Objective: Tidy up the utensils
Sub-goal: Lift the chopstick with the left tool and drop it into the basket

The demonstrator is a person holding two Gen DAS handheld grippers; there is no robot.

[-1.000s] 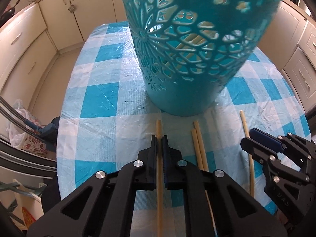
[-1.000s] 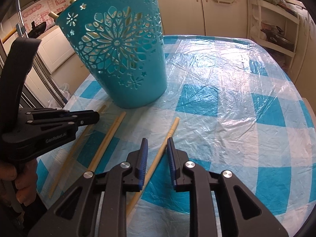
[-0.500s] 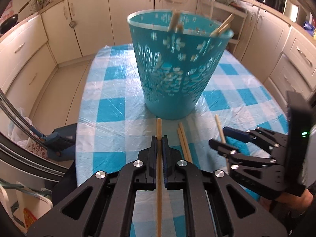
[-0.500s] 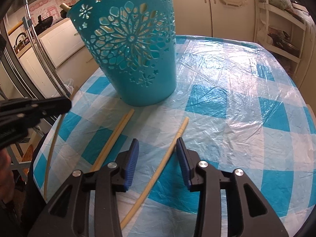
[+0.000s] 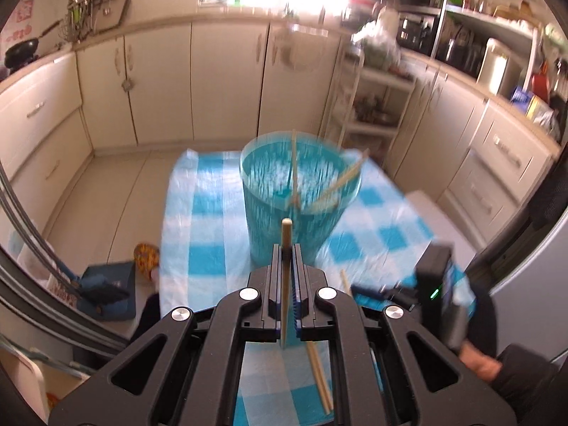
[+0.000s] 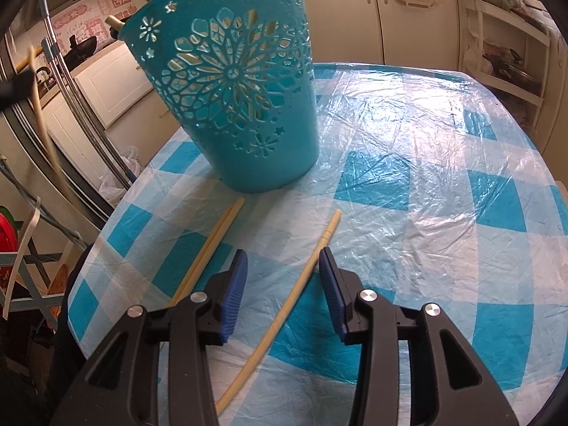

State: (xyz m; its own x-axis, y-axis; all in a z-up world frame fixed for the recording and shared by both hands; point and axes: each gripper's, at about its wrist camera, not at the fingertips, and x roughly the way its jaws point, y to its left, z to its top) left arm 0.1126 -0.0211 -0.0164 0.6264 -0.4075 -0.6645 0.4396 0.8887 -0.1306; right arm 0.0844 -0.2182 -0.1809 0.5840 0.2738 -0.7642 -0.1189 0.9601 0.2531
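On the left, the left gripper point(image 5: 287, 259) is clamped on one pale wooden chopstick point(image 5: 285, 245). Its long axis runs along the fingers, and its blunt tip sticks out past them toward the teal perforated plastic basket point(image 6: 241, 106). That basket stands upright on the counter point(image 6: 426, 163), which is covered in blue-and-white check cloth under clear plastic. About three more chopsticks lean inside it, though blur hides the exact count.

A pair of chopsticks point(image 6: 216, 241) lies touching side by side on the counter, just left of the right gripper point(image 6: 280, 266), pointing toward the basket's foot.

The right gripper's jaws have just been opening and now stand partly apart, gripping nothing. One single chopstick point(image 6: 301, 277) lies flat between its blue-padded fingers point(image 6: 236, 284), nearer the right one and touching neither pad, its far end angled up-right toward the basket.
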